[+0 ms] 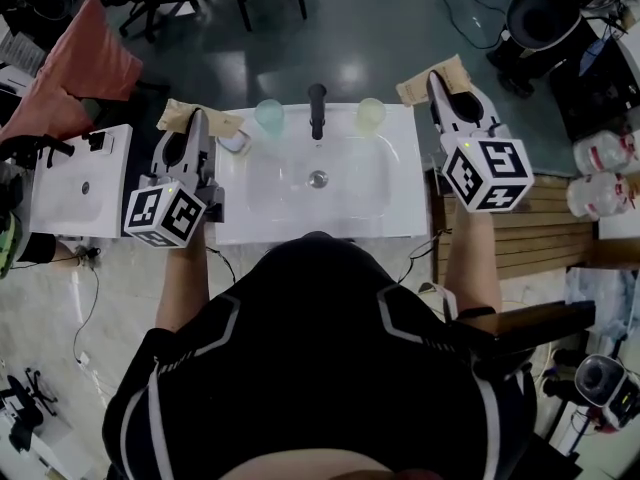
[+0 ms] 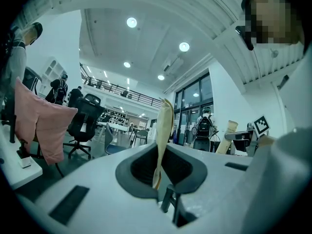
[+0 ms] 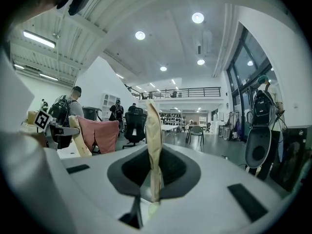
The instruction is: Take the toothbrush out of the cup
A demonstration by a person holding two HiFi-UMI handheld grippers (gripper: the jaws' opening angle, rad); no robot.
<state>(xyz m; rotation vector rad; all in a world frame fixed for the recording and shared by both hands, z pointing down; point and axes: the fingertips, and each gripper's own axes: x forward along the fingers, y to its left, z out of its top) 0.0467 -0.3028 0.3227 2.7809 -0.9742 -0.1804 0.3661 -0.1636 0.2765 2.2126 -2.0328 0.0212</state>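
Two translucent cups stand on the back rim of a white sink (image 1: pixel 400 218), a bluish cup (image 1: pixel 268 115) left of the black tap (image 1: pixel 317 108) and a greenish cup (image 1: pixel 370 115) right of it. I cannot make out a toothbrush in either. My left gripper (image 1: pixel 197 120) hovers over the sink's left edge, level and pointing away, a little left of the bluish cup. My right gripper (image 1: pixel 437 83) is past the sink's right edge, right of the greenish cup. Each gripper view shows tan pads pressed flat together with nothing between: left gripper (image 2: pixel 162 130), right gripper (image 3: pixel 153 145).
A small pale object (image 1: pixel 235 143) lies on the rim beside the bluish cup. A second small white basin (image 1: pixel 80 183) stands at the left, with a pink cloth (image 1: pixel 85 68) draped behind it. A slatted wooden bench (image 1: pixel 540 228) and plastic bottles (image 1: pixel 605 153) are at the right.
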